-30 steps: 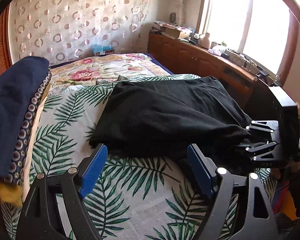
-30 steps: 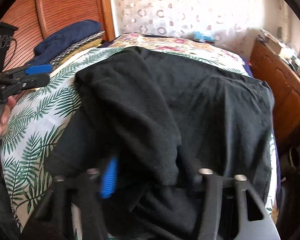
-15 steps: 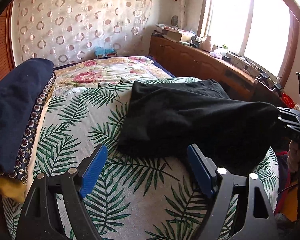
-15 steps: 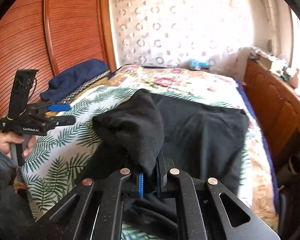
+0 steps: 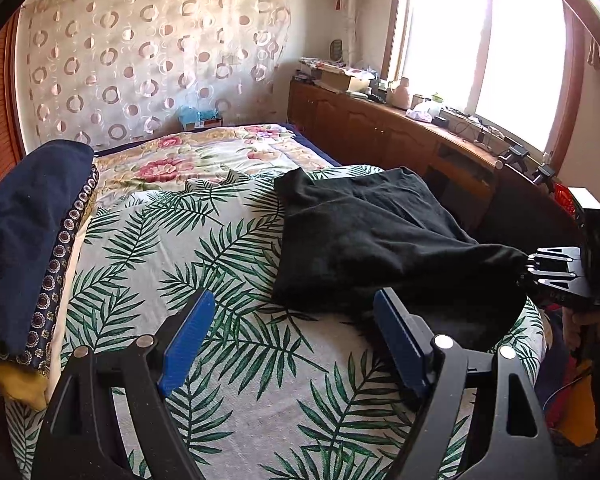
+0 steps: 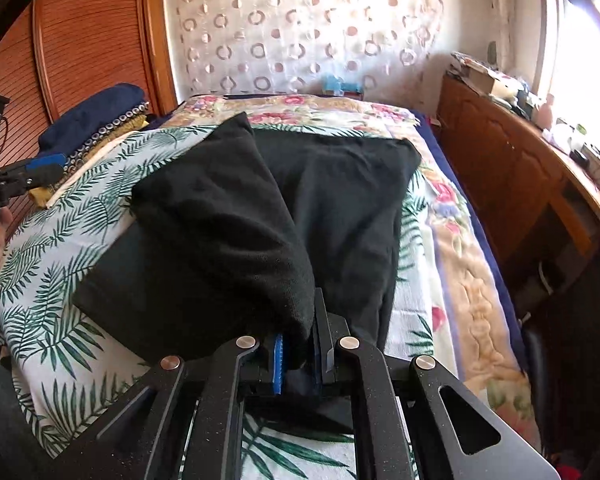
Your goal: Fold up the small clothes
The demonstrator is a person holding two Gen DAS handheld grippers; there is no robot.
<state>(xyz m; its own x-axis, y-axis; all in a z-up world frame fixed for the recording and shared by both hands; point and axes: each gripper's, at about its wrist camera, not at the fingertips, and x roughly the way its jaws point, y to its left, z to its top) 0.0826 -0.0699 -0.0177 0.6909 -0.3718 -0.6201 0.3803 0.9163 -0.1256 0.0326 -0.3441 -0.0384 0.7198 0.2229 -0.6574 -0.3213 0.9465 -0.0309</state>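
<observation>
The right gripper [image 6: 298, 354], clamped on the black garment's [image 6: 228, 216] corner, holds it; the left gripper [image 5: 292, 338] hangs apart over the bed's [image 5: 236, 364] near edge.

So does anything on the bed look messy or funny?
Only the black garment: one corner is pinched in the right hand-held gripper and lifted, so it lies bunched and lopsided on the leaf-print sheet. Nothing looks spilled or damaged.
</observation>
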